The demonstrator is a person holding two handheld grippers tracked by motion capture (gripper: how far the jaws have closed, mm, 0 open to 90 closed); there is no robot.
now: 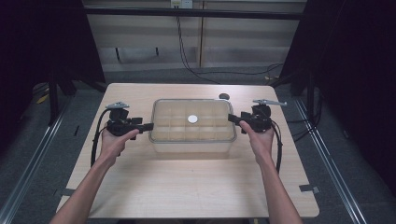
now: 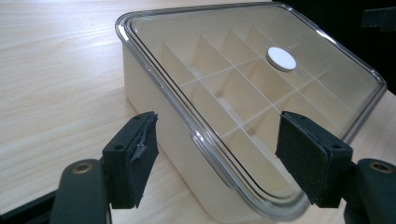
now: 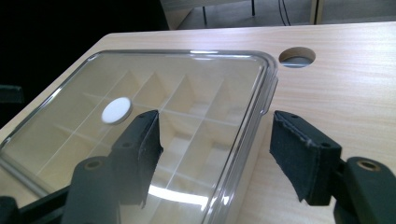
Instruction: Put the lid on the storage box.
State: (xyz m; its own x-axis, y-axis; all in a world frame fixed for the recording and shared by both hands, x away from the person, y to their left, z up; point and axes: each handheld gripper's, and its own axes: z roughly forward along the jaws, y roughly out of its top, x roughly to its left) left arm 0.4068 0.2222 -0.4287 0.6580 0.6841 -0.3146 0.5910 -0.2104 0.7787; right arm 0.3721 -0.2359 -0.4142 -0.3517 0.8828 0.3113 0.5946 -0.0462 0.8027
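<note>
A cream box (image 1: 192,140) with several inner compartments stands at the table's middle under a clear lid (image 1: 210,109). A white round disc (image 1: 193,119) sits at the lid's centre. My left gripper (image 1: 148,126) is at the box's left end, open. In the left gripper view its jaws straddle the lid's rim (image 2: 205,144), and the left gripper (image 2: 217,158) holds nothing. My right gripper (image 1: 231,118) is at the box's right end, open too. In the right gripper view the right gripper (image 3: 217,154) straddles the lid's edge (image 3: 252,126); the disc (image 3: 116,110) lies beyond.
A round cable hole (image 1: 224,96) is cut in the wooden table (image 1: 187,186) just behind the box's right corner, also the hole (image 3: 297,57) in the right gripper view. Dark curtains and metal rails flank the table. Cables run across the floor behind.
</note>
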